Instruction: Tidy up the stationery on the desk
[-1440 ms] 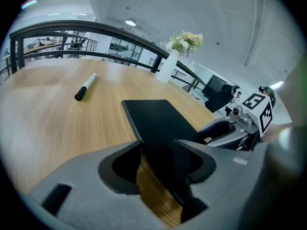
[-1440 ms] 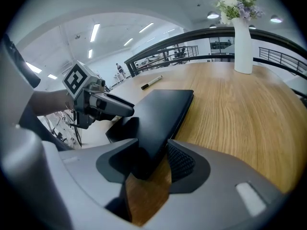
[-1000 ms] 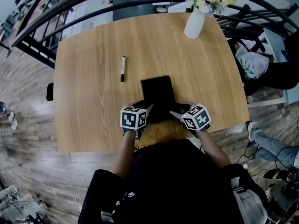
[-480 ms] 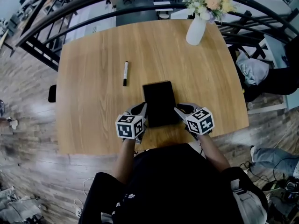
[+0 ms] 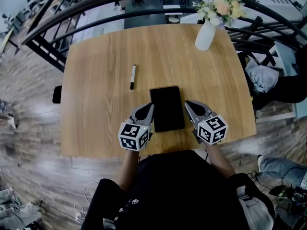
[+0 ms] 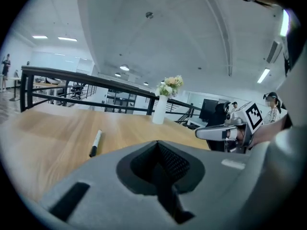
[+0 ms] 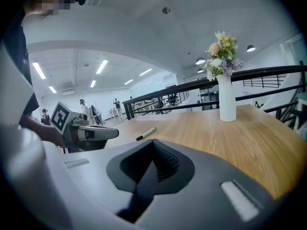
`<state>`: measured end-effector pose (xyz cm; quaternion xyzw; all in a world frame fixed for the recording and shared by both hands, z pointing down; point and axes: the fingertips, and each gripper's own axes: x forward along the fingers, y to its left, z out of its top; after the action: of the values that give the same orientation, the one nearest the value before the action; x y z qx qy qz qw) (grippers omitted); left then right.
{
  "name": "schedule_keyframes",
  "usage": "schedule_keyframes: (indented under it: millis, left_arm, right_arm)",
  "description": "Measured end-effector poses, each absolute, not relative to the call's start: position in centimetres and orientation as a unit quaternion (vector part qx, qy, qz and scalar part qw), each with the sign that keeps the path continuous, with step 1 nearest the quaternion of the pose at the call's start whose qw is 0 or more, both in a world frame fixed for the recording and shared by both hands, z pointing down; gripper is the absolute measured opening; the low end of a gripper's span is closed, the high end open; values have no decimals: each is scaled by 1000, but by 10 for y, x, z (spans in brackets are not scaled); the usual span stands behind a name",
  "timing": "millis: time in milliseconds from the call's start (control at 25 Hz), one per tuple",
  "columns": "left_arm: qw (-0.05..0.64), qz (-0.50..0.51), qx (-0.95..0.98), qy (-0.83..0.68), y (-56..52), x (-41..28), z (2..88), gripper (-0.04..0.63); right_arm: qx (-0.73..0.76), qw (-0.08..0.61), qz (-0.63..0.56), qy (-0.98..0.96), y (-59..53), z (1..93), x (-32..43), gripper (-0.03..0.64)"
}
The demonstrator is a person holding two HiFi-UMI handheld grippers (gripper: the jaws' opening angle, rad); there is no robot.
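- Two tongs are held above the near edge of the counter, one on either side of a black notebook.
- Left tongs: the jaws are pressed together with nothing between them. The tip points toward the far side and, in the head view, sits just beside the notebook's left edge.
- Right tongs: the jaws have just been closing and now meet, also with nothing between them. The tip is close to the notebook's right edge.
- Each gripper view shows the other tongs lifted clear of the wood, not resting on it.
- The notebook lies flat and closed on the counter, its long side running away from the person, in neither grip.
- A black-and-white marker lies on the wood beyond the notebook's far left corner, apart from it.
- A white vase of flowers stands upright at the far right corner, well apart from the stationery.
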<state>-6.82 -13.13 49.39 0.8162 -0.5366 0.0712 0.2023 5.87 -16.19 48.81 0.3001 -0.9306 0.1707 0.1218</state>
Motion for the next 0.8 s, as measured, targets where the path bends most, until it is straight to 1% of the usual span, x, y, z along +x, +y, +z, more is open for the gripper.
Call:
schedule_keyframes:
  millis: [160,280,560,800]
  left_arm:
    - [181,59,818,-542,-128,-71,474,-6]
    - [178,47,817,-547,-127,-74,464,-6]
    - [168,54,808,-562,-120,-88,459,-6]
    - [158,63,795,-582,-114,-118,454,-6]
  right_arm:
    - [306,94,159,-934,-162,469,58,10]
    - [306,84,153,-936,-162,461,57,11]
    - [295,85,147,-940,-160,455,40,11]
    - [280,92,141,-945,-167,448,11,11]
